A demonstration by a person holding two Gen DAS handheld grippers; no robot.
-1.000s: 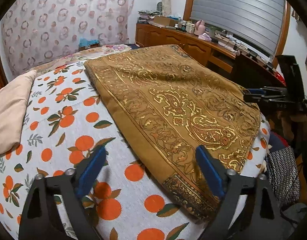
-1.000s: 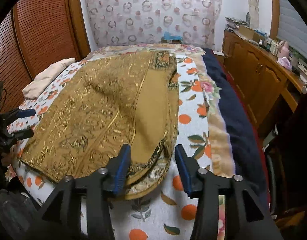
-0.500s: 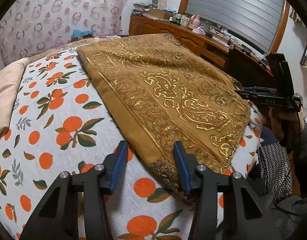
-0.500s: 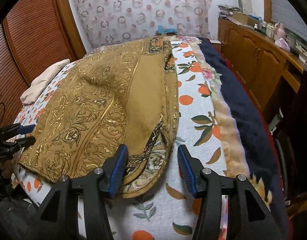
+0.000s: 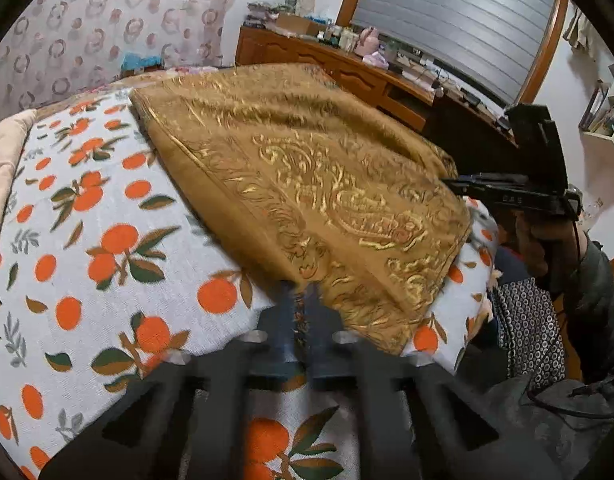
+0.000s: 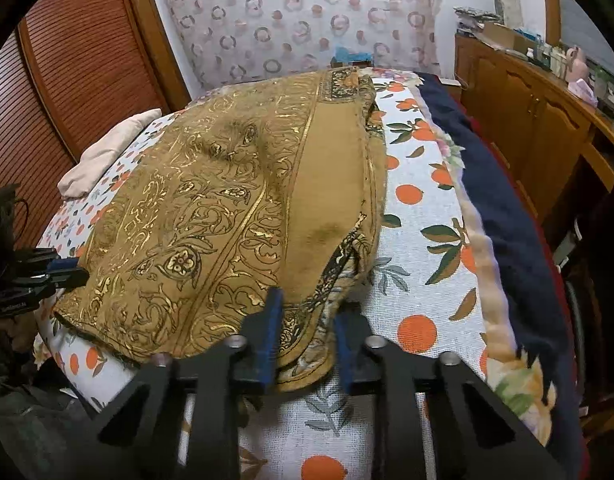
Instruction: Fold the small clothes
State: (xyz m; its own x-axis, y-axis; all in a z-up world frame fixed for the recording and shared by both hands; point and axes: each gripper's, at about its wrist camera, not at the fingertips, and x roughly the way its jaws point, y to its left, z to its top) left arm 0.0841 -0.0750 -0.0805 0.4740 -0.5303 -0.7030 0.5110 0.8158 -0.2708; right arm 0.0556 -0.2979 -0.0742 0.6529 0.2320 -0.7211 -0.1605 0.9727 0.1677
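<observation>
A golden-brown cloth with gold paisley print [image 5: 307, 168] lies folded on the bed. My left gripper [image 5: 301, 300] is shut on its near corner, and a bit of fabric shows between the blue pads. In the right wrist view the cloth [image 6: 211, 208] fills the middle. My right gripper [image 6: 307, 316] has its jaws closing, and the pads press on the layered near corner with the dark patterned border. Each view also shows the other tool at the cloth's near edge: the right gripper [image 5: 451, 183] and the left gripper [image 6: 79, 272].
The bed wears a white sheet with orange fruit print [image 5: 107, 240]. A pink pillow [image 6: 103, 156] lies at the far left. A navy blanket [image 6: 507, 220] runs along the right side. A cluttered wooden sideboard [image 5: 347, 68] and a louvred door [image 6: 67, 72] flank the bed. A hand [image 5: 539, 240] holds the right tool.
Both pairs of jaws stood open around the cloth's near corners and have closed on them. The left gripper first slid right from the sheet onto its corner.
</observation>
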